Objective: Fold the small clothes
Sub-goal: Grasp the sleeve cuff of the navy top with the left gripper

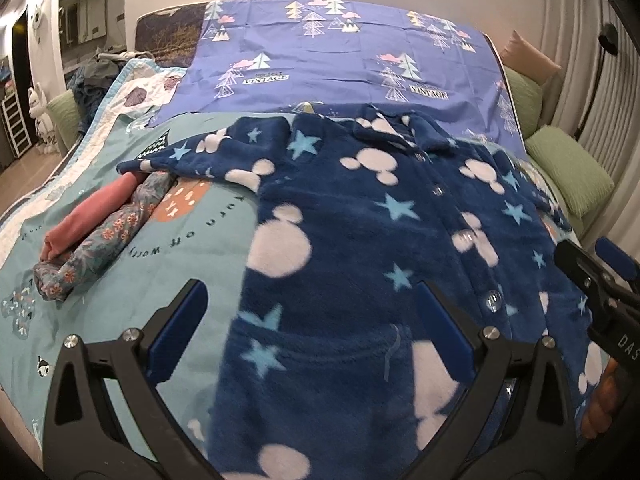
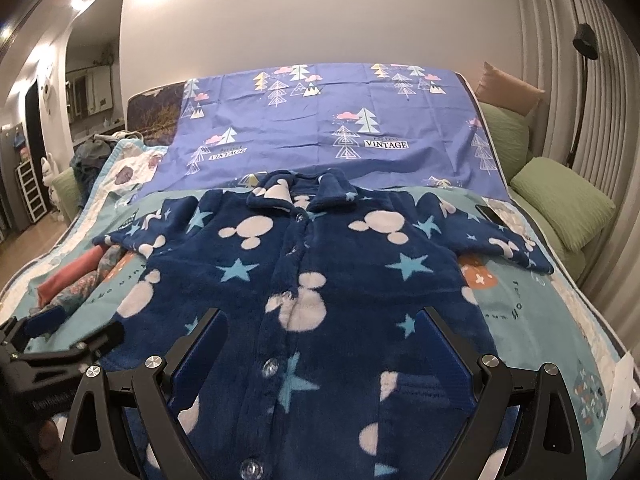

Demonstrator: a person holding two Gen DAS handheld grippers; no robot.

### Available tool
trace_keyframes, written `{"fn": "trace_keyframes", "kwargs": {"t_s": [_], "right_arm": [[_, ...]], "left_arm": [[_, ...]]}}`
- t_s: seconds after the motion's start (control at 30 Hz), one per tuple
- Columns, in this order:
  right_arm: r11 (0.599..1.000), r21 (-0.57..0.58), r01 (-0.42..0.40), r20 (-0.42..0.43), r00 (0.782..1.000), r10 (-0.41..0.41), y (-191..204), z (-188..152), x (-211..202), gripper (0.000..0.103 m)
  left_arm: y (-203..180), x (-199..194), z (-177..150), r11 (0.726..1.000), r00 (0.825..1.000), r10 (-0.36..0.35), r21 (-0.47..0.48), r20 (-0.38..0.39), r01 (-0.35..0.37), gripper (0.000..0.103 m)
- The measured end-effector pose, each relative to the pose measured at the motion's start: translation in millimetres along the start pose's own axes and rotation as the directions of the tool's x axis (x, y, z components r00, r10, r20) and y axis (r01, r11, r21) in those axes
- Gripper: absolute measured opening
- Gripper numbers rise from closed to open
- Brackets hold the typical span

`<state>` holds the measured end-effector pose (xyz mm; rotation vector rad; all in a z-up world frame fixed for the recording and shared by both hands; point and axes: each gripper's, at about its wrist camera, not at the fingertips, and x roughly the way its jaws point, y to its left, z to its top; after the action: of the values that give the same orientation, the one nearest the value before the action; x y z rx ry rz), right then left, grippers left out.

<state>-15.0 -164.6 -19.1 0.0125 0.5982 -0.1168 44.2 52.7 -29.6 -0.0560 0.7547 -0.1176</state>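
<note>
Right wrist view: pajama top [image 2: 320, 280] flat on bed [image 2: 520, 300], buttoned, sleeves out. Left tool [image 1: 308, 324], right tool [image 2: 324, 356]: both spread, empty. Risk: thick fleece slipping, fold skewing.

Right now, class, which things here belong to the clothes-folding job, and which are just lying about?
Job:
navy fleece pyjama top with stars
rolled pink garment
rolled floral garment
left tool
right tool

Lying about:
green cushion
white paper
dark phone
</note>
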Motion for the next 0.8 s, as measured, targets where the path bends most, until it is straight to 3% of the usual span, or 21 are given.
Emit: {"fn": "trace_keyframes", "kwargs": {"t_s": [0.2, 0.37, 0.43, 0.5, 0.67, 0.73, 0.8], "right_arm": [[1.000, -0.016, 0.008, 0.048, 0.999, -0.007, 0, 34, 6, 0.096], [0.999, -0.011, -0.048, 0.102, 0.994, 0.048, -2, 67, 21, 0.096], [0.996, -0.030, -0.084, 0.092, 0.992, 0.087, 1, 69, 39, 0.096], [0.993, -0.036, -0.112, 0.025, 0.993, 0.113, 6, 65, 62, 0.096], [0.983, -0.031, -0.179, -0.093, 0.980, 0.175, 20, 51, 102, 0.096], [0.983, -0.030, -0.183, -0.110, 0.978, 0.178, 25, 46, 112, 0.096], [0.982, -0.018, -0.187, -0.127, 0.975, 0.184, 27, 44, 122, 0.096]], "left_arm": [[42, 9, 40, 0.996, 0.998, -0.034, -0.080, 0.048, 0.038, 0.102], [111, 42, 78, 0.975, 1.000, 0.014, -0.224, 0.011, -0.011, 0.102], [150, 62, 87, 0.944, 1.000, 0.016, -0.329, 0.006, -0.013, 0.102], [182, 87, 94, 0.908, 0.999, -0.023, -0.419, -0.031, 0.008, 0.102], [250, 145, 106, 0.788, 0.992, -0.114, -0.612, -0.044, 0.064, 0.085], [261, 166, 111, 0.756, 0.989, -0.138, -0.651, -0.056, 0.069, 0.080], [269, 193, 118, 0.747, 0.988, -0.125, -0.664, -0.090, 0.034, 0.075]]}}
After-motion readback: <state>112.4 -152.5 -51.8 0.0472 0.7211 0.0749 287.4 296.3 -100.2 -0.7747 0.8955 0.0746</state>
